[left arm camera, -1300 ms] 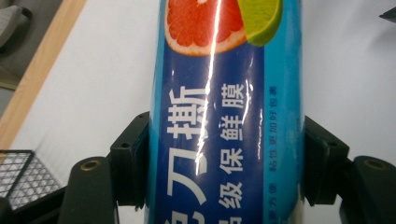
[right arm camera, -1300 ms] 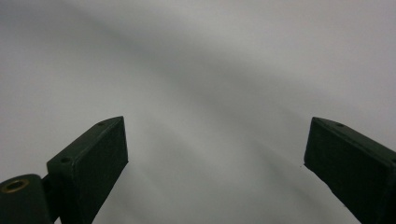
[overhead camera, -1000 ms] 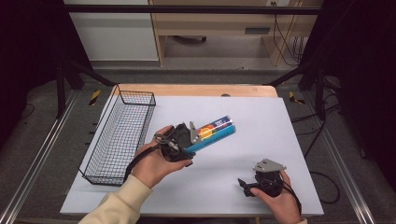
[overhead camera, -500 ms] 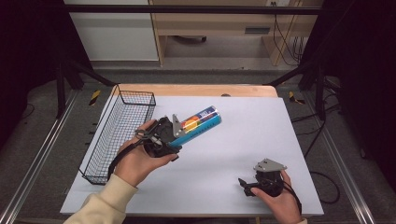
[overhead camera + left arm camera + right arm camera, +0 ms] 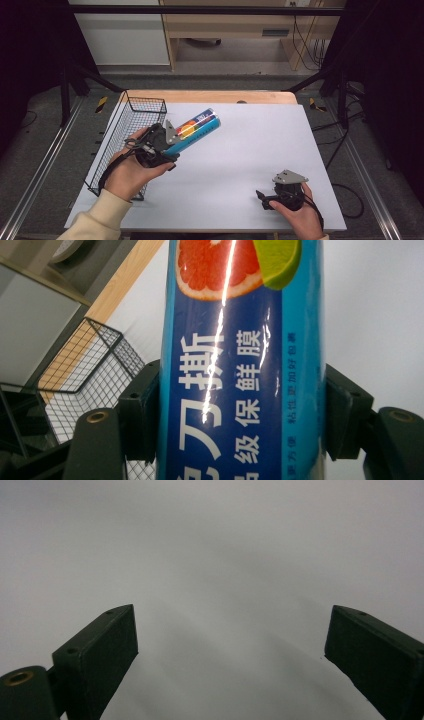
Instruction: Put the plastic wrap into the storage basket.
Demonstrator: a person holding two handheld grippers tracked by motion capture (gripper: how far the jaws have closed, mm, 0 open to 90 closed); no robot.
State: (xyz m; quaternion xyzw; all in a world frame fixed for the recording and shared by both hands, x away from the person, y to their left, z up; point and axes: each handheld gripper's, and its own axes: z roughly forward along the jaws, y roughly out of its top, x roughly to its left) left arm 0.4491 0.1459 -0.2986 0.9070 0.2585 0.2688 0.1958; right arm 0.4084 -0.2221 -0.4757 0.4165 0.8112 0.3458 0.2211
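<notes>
The left gripper (image 5: 167,142) clamps 1 blue cling-film tube (image 5: 196,131) near its base, lifted beside the wire basket (image 5: 131,130), likely for dropping in; the right gripper (image 5: 265,197) rests open and empty on the table (image 5: 260,140)

Blue tube (image 5: 240,365) label: "撕", "保鲜膜", "粘性更加好".

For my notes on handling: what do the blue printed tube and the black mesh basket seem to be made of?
Blue printed tube: probably card or plastic under a glossy film; a bright glare streak runs along it. Black mesh basket: thin metal wire, dark coated, judging by its open grid.
</notes>
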